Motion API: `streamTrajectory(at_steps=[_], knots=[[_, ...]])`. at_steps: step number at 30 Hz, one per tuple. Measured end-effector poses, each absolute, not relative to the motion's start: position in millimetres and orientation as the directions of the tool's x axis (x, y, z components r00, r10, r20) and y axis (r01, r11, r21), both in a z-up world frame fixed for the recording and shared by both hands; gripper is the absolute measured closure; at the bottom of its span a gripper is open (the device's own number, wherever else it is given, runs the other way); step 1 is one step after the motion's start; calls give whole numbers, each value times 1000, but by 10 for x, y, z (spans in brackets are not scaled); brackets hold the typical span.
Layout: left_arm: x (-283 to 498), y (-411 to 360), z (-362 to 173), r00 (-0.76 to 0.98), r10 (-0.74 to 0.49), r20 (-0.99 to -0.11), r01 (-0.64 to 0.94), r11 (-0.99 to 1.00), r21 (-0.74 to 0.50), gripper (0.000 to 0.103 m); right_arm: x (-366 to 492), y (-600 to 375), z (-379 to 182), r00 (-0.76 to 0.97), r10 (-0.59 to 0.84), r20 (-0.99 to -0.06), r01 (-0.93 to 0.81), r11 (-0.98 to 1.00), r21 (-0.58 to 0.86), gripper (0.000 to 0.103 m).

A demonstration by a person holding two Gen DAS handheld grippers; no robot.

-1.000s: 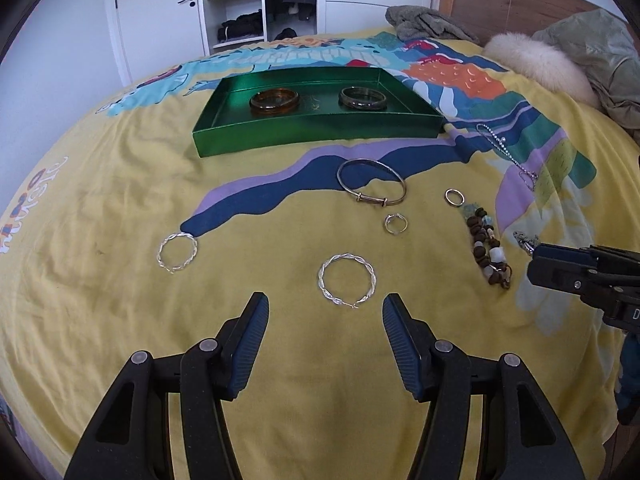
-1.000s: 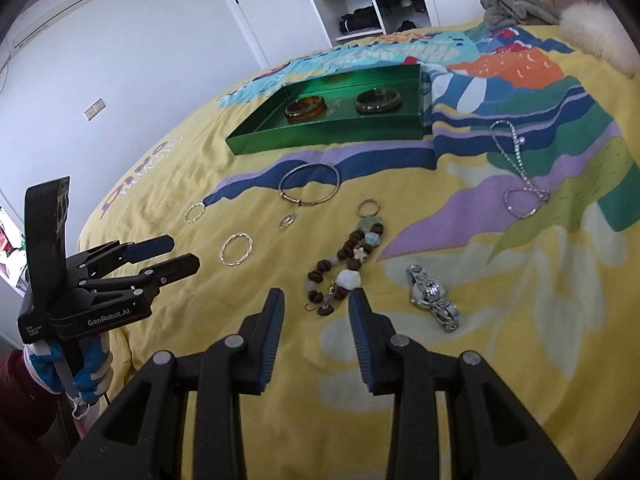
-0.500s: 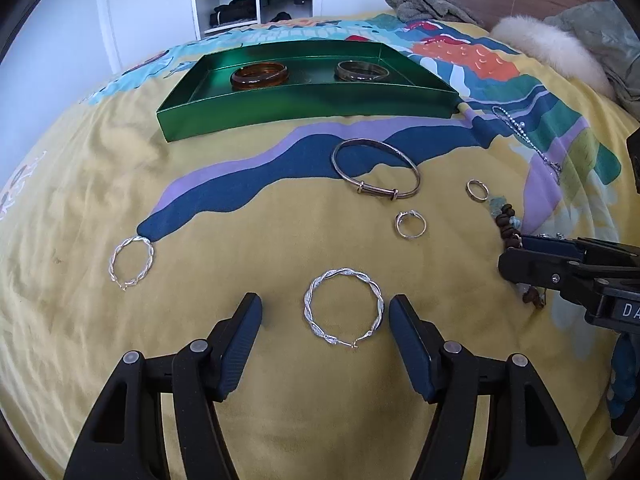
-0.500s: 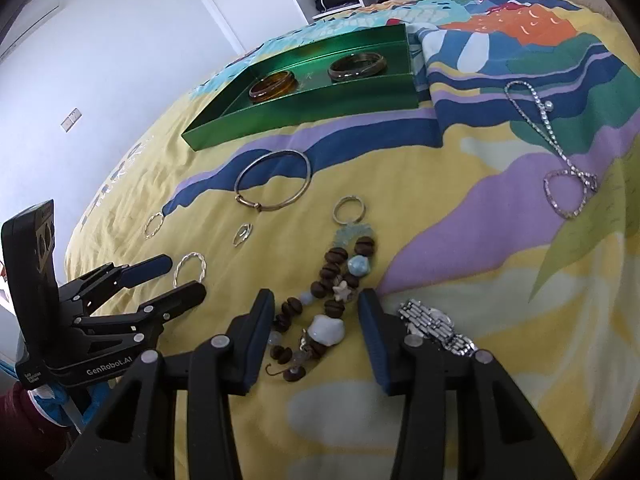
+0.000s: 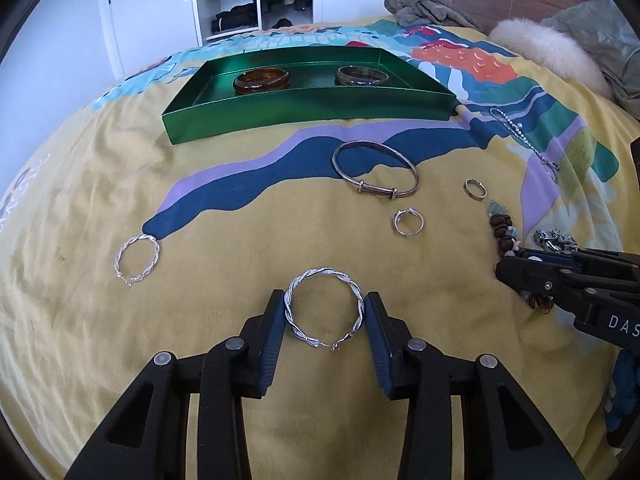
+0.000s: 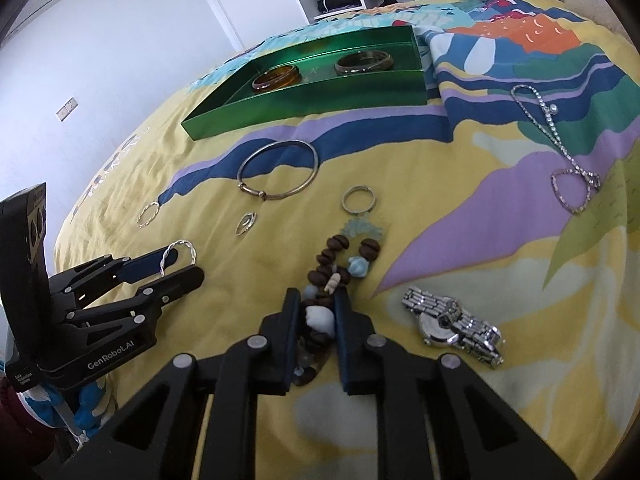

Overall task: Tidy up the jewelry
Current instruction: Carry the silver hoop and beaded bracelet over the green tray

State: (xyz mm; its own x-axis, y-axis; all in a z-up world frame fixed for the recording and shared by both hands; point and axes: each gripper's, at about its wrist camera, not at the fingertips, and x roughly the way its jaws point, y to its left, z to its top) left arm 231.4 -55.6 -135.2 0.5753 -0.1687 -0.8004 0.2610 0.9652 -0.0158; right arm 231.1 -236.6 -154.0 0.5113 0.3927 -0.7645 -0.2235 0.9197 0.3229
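two bangles, an amber one [image 5: 261,80] and a darker one [image 5: 362,75], already lie in the green tray [image 5: 312,110] at the far side of the bedspread [image 5: 224,248]; the rest is still out on the cloth. the left gripper [image 5: 324,312] is closing on a twisted silver hoop [image 5: 324,310], its pads touching the hoop's sides. the right gripper [image 6: 318,312] is closing narrow around the beaded bracelet [image 6: 336,264], beads pinched between its pads. still loose: a second twisted hoop [image 5: 137,259], a thin bangle [image 5: 376,170], two rings [image 5: 408,222] [image 5: 475,189], a watch [image 6: 452,326] and a chain [image 6: 560,148]. most of the sorting remains, i'd judge.
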Motion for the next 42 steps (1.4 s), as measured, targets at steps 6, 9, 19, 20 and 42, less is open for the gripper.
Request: streamTrajectory(at_steps=[6,9,19,20,42], knots=[[2193,-513,-1224,587,-188,-787,249,967,-45,64,2101,-2312,-1410,530,406,-745,-229,914,335,90],[2113,-491,-1141,597,-192,-779,248,968,-48,64,1990,-2302,-1332,543,412,-732,-228,911,343,92],[1839,-416,-866,636,-201,-745,236,970,-60,64,1649,-2286,-1112,581,434,-688,-230,899,373,92],[1813,-412,-841,640,-203,-741,236,970,-61,64,1612,-2286,-1084,586,435,-684,-232,899,373,92],[1167,-248,60,769,-264,-582,259,961,-94,64,880,-2154,-143,711,423,-561,-299,905,304,92]])
